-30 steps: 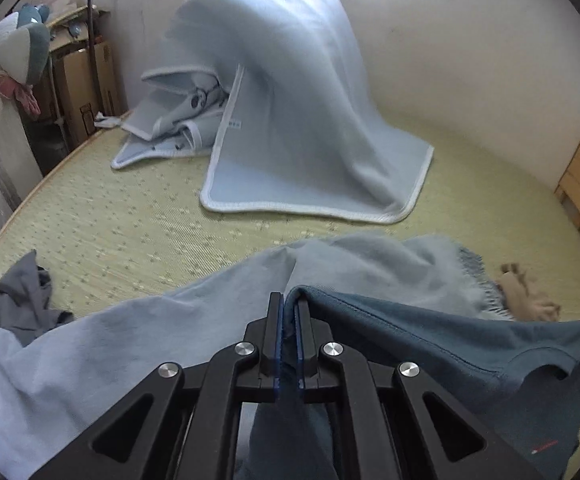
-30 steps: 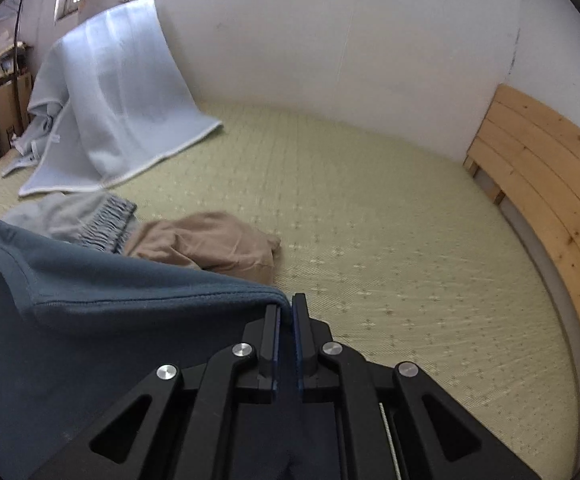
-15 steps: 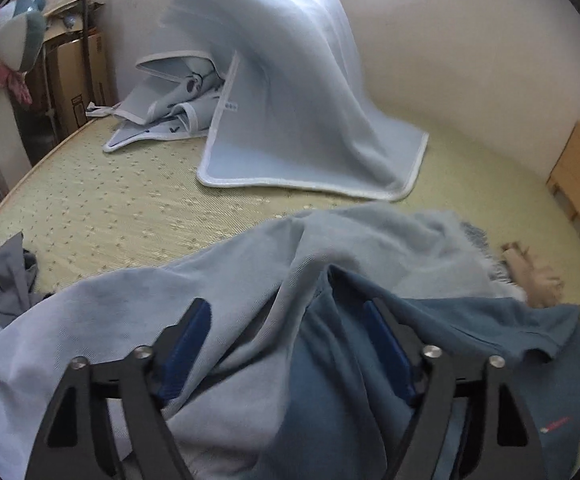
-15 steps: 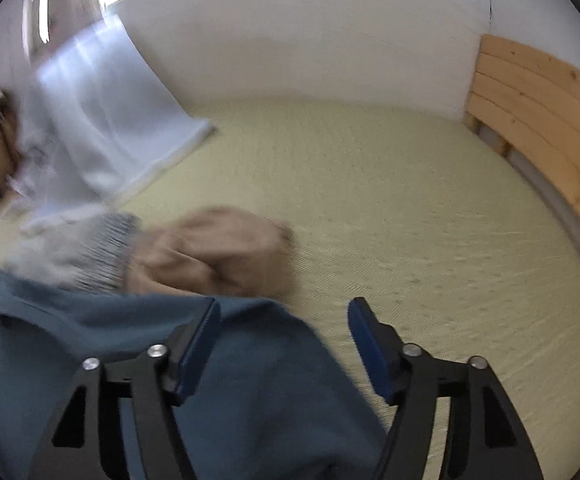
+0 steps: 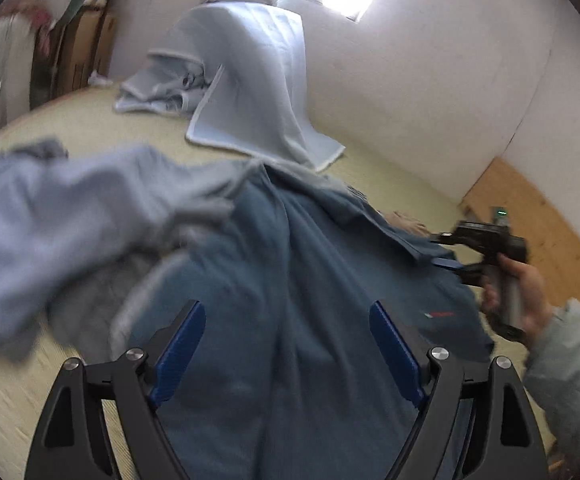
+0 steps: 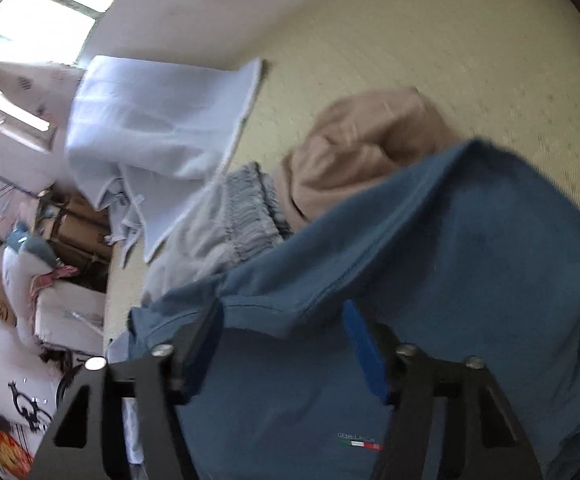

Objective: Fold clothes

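From the left wrist, the left gripper [image 5: 286,344] has its jaws spread wide over the dark blue shirt [image 5: 290,280], which lies spread on the woven bed mat [image 5: 70,120] without the pads pressing it; a pale grey-blue garment [image 5: 70,216] overlaps the shirt's left edge, a light blue blanket [image 5: 258,92] stands draped near the wall, and bare mat lies between them. At the shirt's right edge a hand [image 5: 517,292] holds the right gripper [image 5: 449,250]. From the right wrist, that gripper's jaws are about half open and closing above the shirt's seamed hem [image 6: 309,308], gripping nothing, with a tan garment [image 6: 369,140] and a grey ribbed waistband [image 6: 250,208] just past the shirt's far edge and open mat beyond.
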### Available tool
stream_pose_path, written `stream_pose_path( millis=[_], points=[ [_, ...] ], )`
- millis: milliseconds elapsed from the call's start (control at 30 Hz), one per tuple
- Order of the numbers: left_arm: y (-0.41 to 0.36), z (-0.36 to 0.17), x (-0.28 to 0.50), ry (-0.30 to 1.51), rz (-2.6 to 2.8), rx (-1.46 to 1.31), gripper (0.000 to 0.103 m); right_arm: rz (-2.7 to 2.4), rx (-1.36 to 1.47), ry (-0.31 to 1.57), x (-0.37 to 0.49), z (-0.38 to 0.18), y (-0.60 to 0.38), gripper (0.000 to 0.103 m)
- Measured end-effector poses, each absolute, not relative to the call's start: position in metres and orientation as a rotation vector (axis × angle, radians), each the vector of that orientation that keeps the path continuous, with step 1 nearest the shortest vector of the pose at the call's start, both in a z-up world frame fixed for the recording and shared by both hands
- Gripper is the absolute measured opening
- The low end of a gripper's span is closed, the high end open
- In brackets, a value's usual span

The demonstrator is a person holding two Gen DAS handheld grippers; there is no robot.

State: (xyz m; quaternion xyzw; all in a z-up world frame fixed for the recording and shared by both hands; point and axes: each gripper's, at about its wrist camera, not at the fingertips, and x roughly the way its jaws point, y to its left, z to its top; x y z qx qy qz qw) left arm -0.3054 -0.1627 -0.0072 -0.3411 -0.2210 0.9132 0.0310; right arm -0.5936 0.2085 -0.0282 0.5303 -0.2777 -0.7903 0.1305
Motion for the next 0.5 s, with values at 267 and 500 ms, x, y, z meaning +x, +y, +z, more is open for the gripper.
stream_pose_path(
  millis=[267,500],
  points=[
    [-0.151,-0.028,-0.303,-0.781,2.688,-1.041,0.087,-2.399,1.638,-0.779,-0.605,-0.043,0.194,0.045],
    [-0.160,-0.013,-0.292,-0.848,2.671,-0.984,0.087,-2.469,1.602,-0.752,-0.612,-0.031,0.188,0.007]
  ],
)
